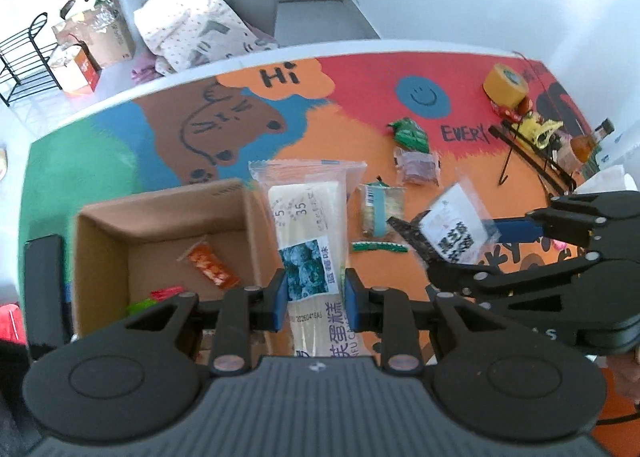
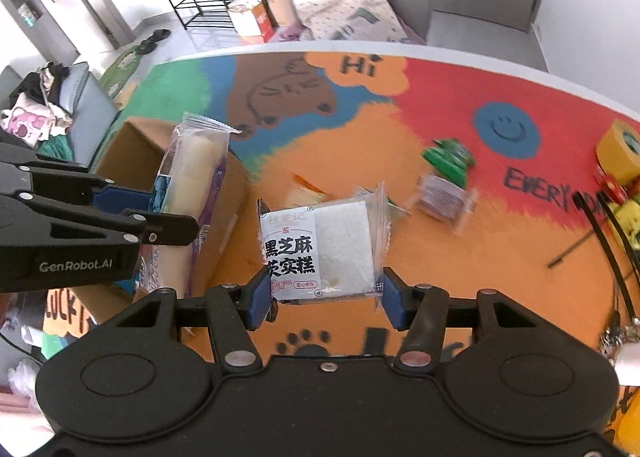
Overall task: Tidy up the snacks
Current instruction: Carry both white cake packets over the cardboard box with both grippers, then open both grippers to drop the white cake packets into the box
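My left gripper point(image 1: 313, 299) is shut on a long pale cake bar in a clear wrapper point(image 1: 306, 225), held above the right wall of an open cardboard box point(image 1: 168, 213). The box holds an orange packet point(image 1: 212, 265) and small red and green packets. The bar also shows in the right wrist view point(image 2: 192, 173). My right gripper point(image 2: 324, 299) is shut on a square white cake packet with black writing point(image 2: 320, 249), held above the table. That packet shows in the left wrist view point(image 1: 456, 225).
On the colourful table mat point(image 2: 440, 89) lie a green packet point(image 1: 408, 133), a purple packet point(image 1: 418, 169), a clear packet with a blue label point(image 1: 378, 209) and a green strip point(image 1: 378, 247). A yellow tape roll point(image 1: 506, 85), bottles and black ties stand at the right.
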A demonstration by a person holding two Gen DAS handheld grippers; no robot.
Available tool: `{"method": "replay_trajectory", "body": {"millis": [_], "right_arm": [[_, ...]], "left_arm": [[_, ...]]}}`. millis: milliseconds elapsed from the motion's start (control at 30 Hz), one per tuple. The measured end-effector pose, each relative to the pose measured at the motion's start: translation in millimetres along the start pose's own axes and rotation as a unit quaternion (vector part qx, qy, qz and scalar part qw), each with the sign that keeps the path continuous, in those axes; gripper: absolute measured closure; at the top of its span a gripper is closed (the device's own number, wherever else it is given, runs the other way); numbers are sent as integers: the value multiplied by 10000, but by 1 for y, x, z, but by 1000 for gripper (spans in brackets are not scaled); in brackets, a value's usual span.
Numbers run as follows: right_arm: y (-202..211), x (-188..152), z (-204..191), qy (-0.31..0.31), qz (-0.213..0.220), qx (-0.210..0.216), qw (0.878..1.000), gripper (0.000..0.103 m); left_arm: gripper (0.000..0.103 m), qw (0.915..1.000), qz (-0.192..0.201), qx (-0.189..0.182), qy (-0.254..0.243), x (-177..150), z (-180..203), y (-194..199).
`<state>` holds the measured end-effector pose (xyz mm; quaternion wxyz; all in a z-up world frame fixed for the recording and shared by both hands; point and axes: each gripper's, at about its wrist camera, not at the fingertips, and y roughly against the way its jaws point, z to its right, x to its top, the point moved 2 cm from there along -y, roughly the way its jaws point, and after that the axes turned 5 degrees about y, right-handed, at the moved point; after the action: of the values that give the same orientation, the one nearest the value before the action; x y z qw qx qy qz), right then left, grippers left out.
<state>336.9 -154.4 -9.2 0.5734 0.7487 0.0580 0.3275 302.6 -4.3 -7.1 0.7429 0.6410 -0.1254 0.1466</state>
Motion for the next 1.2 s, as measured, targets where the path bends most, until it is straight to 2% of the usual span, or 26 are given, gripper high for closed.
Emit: {"method": "replay_trajectory", "body": {"millis": [233,367,667,833,900,1033,1100,1200], "right_arm": [[0,18,-26,162,98,75,9998,50],[1,25,-40,224,150,137,9995,50],[-18,42,-75,424,120,327,9985,50],[-28,47,-94,537,69,399,9977,50],[-31,49,-101,556,57,439,9975,50],[-38,55,-114,548,137,582,9967,49],[-40,56,-119,615,182,623,9960,38],[-39,54,-124,691,247,619,9954,36]], "left_arm": [[76,9995,229,-111,159,2,-20,29],[76,9993,333,21,173,2,-34,38],[75,9970,273,498,528,-4,-92,18],[71,9945,284,473,896,-7,-125,15],[69,9941,285,453,944,-10,-132,16],[57,9939,313,429,971,-19,-140,20],[52,9934,323,476,990,-24,-143,22],[45,9928,355,413,1066,-30,-150,24]]}}
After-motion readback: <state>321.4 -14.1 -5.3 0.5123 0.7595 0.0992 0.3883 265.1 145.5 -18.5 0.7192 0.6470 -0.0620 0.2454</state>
